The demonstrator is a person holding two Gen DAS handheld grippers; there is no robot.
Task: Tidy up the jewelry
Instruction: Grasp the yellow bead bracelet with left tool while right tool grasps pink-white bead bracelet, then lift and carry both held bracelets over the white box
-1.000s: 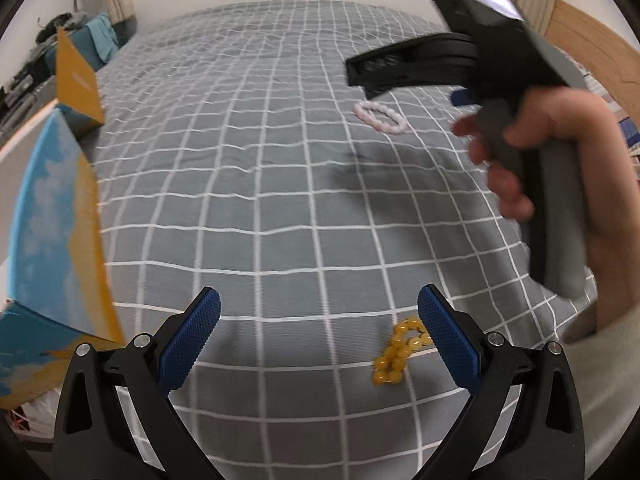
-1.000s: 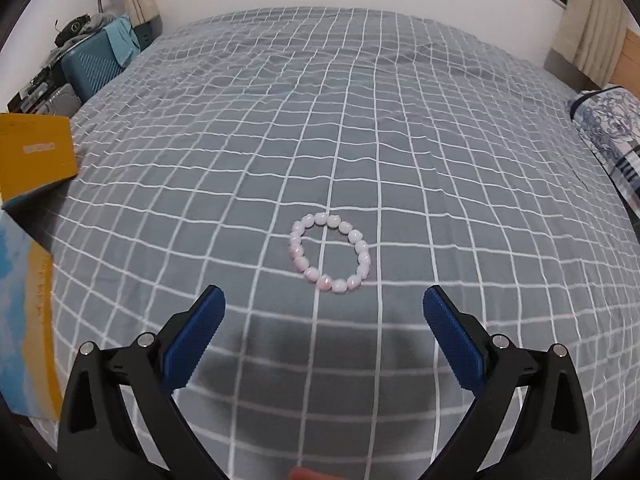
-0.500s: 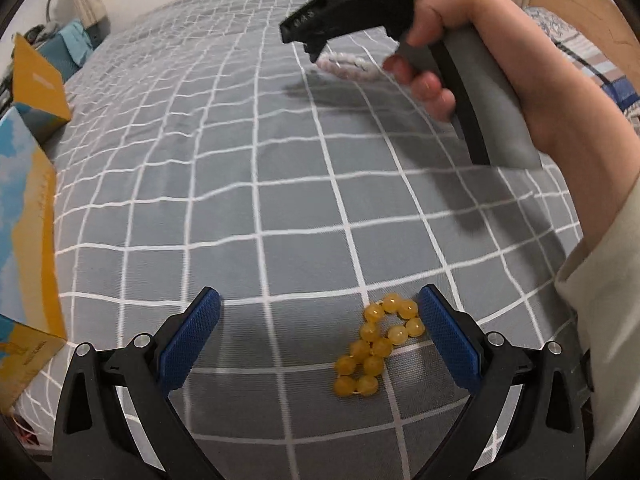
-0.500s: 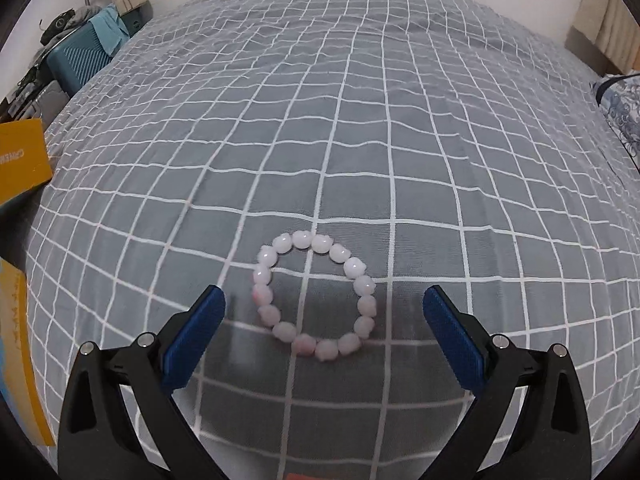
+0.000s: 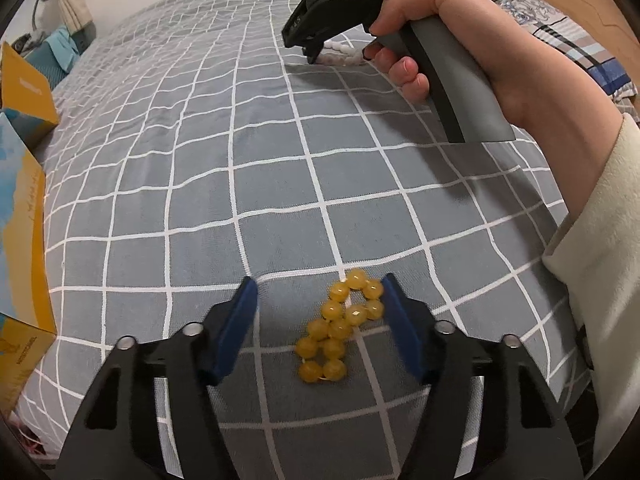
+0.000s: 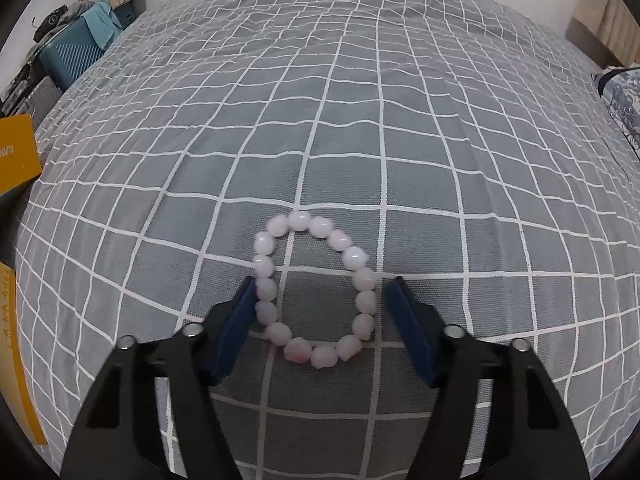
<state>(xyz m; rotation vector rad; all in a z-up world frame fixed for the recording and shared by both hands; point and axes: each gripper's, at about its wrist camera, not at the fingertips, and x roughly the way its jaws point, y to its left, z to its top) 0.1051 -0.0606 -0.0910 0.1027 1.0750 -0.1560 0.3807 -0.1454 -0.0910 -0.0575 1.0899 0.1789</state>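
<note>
A yellow bead bracelet (image 5: 340, 326) lies folded on the grey checked bedspread (image 5: 240, 140). My left gripper (image 5: 318, 294) is open, its blue pads on either side of the bracelet, the right pad close to it. A pink-white bead bracelet (image 6: 316, 294) lies in a ring on the bedspread. My right gripper (image 6: 320, 292) is open and straddles it, the left pad touching the beads. The right gripper (image 5: 316, 36) also shows in the left wrist view, low over the pink-white bracelet (image 5: 340, 54).
An orange and blue cardboard box (image 5: 22, 240) stands open at the left edge of the bed. It also shows in the right wrist view (image 6: 16, 152). A teal case (image 6: 72, 56) sits beyond the far left corner. A patterned pillow (image 6: 620, 104) lies at the right.
Both grippers have dropped lower and moved forward over their bracelets. Both pairs of jaws have narrowed, and each bracelet now lies between the pads.
</note>
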